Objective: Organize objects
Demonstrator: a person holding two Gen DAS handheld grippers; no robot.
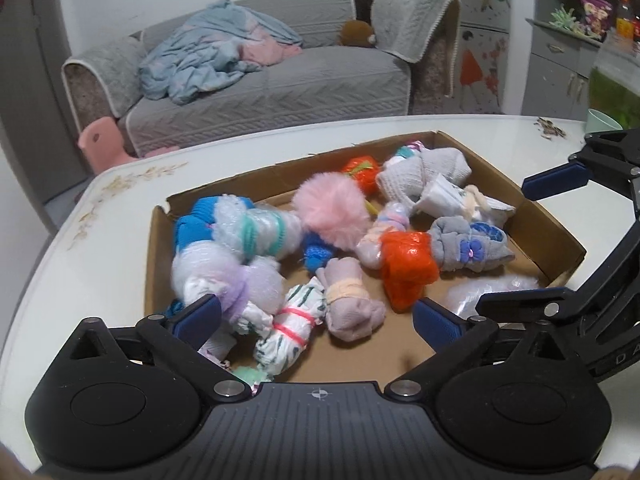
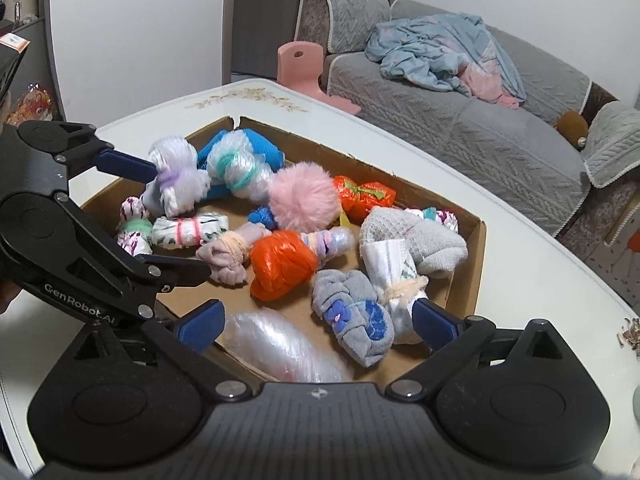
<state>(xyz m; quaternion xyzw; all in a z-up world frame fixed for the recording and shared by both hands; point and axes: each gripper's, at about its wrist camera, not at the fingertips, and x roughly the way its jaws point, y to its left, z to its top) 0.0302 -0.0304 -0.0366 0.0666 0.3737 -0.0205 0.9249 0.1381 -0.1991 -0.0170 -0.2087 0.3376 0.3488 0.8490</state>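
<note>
Left wrist view: the left gripper hangs over the near edge of a shallow cardboard box that sits on the white tabletop. Its jaws stand wide apart with nothing pressed between them. Between the blue pads, inside the box, lie a white bundle with a pink band and a mauve sock roll. Toward the box's middle sits a pink pompom, with an orange wrapped bundle to its right and a grey sock with a purple flower beyond that. The right gripper enters at the box's right side, jaws parted. On the black body at the far right edge the letters "D A" are all that can be read. Beyond the box stands a grey sofa with a blue blanket.

Right wrist view: the right gripper hovers over the box's near corner, jaws apart and empty; the grey flowered sock and a clear plastic wrap lie between its pads. The left gripper reaches in from the box's left, marked "GenRobot.AI", jaws apart, its upper finger beside a white-and-lilac bundle. The pompom rests at the box's centre.
</note>
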